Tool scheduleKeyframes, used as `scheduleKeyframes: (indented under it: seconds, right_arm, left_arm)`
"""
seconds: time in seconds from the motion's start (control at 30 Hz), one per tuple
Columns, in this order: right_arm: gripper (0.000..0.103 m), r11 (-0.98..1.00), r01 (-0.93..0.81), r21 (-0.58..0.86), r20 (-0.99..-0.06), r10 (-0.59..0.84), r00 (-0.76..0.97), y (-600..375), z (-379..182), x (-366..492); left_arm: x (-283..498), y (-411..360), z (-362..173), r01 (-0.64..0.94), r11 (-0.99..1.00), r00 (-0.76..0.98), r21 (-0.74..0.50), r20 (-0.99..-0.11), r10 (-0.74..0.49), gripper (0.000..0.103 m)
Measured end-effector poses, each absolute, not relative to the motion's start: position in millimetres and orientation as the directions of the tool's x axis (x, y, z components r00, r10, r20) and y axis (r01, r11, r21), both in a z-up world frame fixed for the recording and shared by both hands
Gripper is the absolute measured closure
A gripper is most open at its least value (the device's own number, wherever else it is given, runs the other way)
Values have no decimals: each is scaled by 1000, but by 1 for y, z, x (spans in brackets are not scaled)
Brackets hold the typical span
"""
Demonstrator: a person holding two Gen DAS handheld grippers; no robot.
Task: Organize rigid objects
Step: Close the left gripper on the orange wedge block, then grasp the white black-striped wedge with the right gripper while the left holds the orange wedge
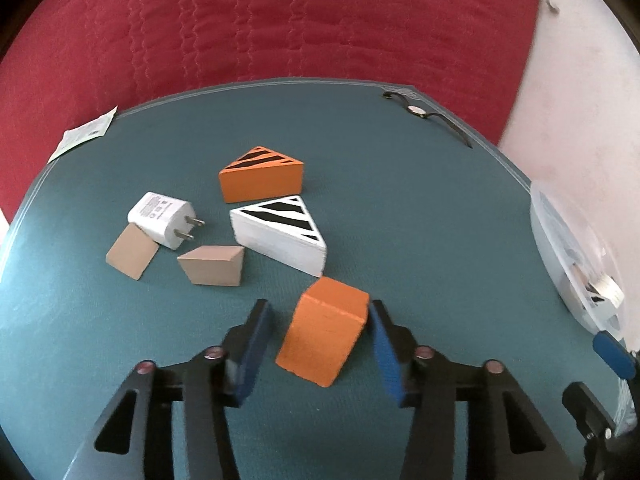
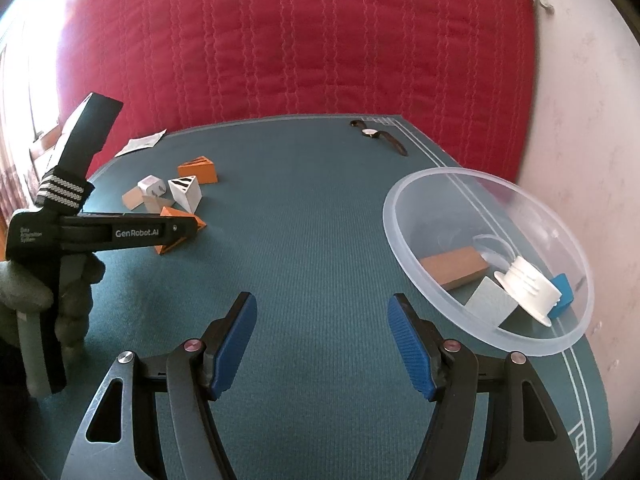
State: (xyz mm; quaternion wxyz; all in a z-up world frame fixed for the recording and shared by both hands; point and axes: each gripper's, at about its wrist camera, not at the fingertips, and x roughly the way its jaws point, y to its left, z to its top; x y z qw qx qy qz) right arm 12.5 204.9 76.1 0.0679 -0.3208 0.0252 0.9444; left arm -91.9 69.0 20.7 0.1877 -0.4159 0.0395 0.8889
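My left gripper (image 1: 320, 308) is open around a plain orange block (image 1: 324, 330) that rests on the green mat; the right pad touches it, the left pad stands apart. Beyond it lie a white striped wedge (image 1: 280, 234), an orange striped wedge (image 1: 260, 180), two tan wooden pieces (image 1: 214, 266) (image 1: 131, 253) and a white plug adapter (image 1: 162, 219). My right gripper (image 2: 322, 306) is open and empty over bare mat. A clear plastic bowl (image 2: 404, 236) to its right holds a brown block (image 2: 454, 266), a grey block, a white spool and a blue piece.
A wristwatch (image 1: 424, 114) lies at the mat's far right corner, also in the right wrist view (image 2: 378, 136). A paper slip (image 1: 82, 136) lies at the far left corner. A red quilted surface (image 2: 300, 40) rises behind the mat. The left gripper's body (image 2: 100, 232) shows at the left.
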Motion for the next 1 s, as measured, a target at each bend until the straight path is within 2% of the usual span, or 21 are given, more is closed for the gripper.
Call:
scheduleKeyframes:
  seconds: [0.2, 0.43, 0.63, 1.0]
  right_arm:
    - [34, -988, -153, 13, -637, 109, -763, 207, 73, 8]
    - [34, -990, -129, 51, -682, 60, -729, 203, 66, -7]
    - [34, -996, -26, 82, -690, -38, -723, 184, 69, -40]
    - [34, -986, 84, 147, -717, -165, -678, 145, 70, -128]
  left_arm:
    - [-84, 63, 22, -357, -928, -586, -106, -749, 311, 67]
    - [-73, 40, 29, -273, -957, -632, -94, -733, 252, 68]
    - [-69, 15, 33, -191, -979, -668, -69, -721, 181, 69]
    - [-71, -4, 24, -143, -987, -655, -74, -741, 150, 70]
